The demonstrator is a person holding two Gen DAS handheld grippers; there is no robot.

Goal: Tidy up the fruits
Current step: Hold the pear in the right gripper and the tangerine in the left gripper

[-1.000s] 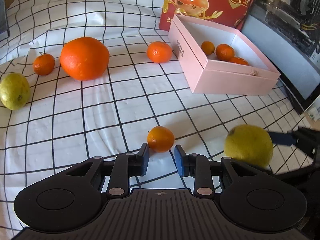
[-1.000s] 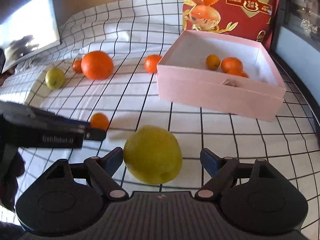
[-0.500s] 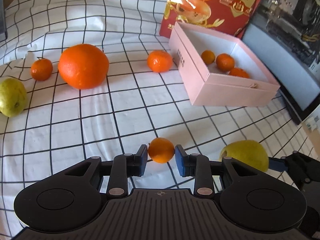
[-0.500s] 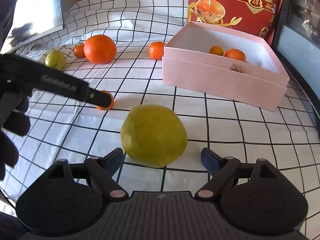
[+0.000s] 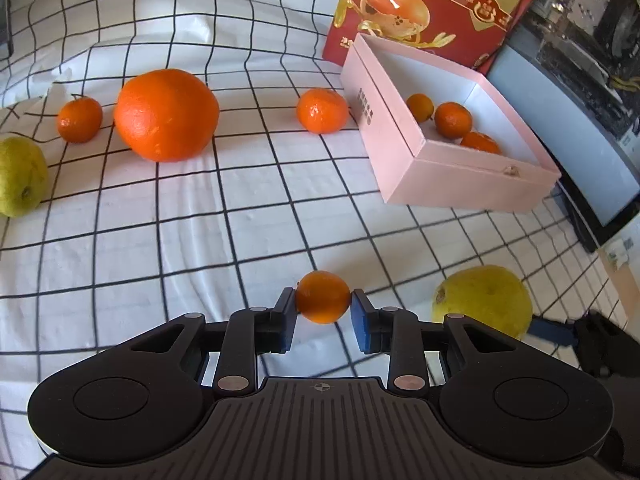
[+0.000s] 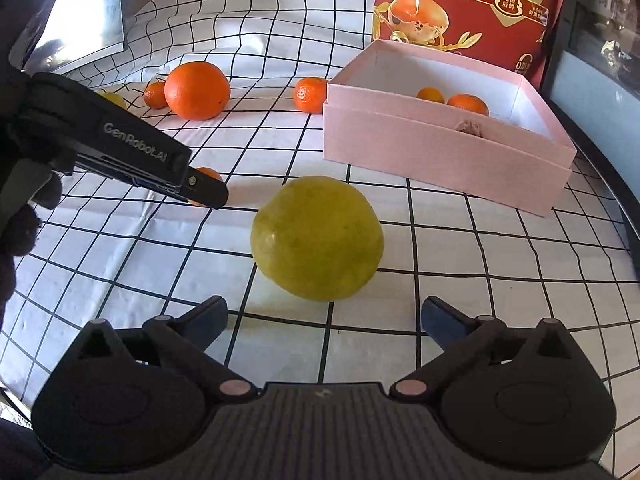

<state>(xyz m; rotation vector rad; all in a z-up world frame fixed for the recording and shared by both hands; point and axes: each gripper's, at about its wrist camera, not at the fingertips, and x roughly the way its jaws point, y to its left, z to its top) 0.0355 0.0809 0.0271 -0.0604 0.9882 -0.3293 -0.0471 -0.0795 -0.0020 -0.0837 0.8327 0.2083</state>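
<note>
Left to right. Far left on the checked cloth (image 5: 160,240) we have a yellow-green fruit (image 5: 18,176), a small tangerine (image 5: 79,119) and the big orange (image 5: 166,114) — all well apart from both tools.

Our left gripper (image 5: 323,312) is nearly closed, with its blue pads pressed on either side of a small mandarin (image 5: 323,297). The fruit sits dead centre between the fingertips, so we read that as a grip.

Another tangerine (image 5: 322,110) lies just beside the pink box's left wall.

Our right gripper (image 6: 324,316) is opening, jaws about as wide as they go. The pear-like fruit (image 6: 317,238) lies straight ahead of it, just beyond the fingertips — not between the pads and touching neither. It looks roughly round, maybe a little wider across than deep, so we see no axis to line up on.

The pink box (image 5: 460,178) stands open ahead and to the right of both tools, in front of a red carton (image 5: 460,8), with three small orange fruits already inside. We judge the right hand nearer to it.

Key relation: the box lies forward-right of the held mandarin, across bare cloth with nothing in the path. For the right hand, the next move is straight forward to bracket the fruit.
</note>
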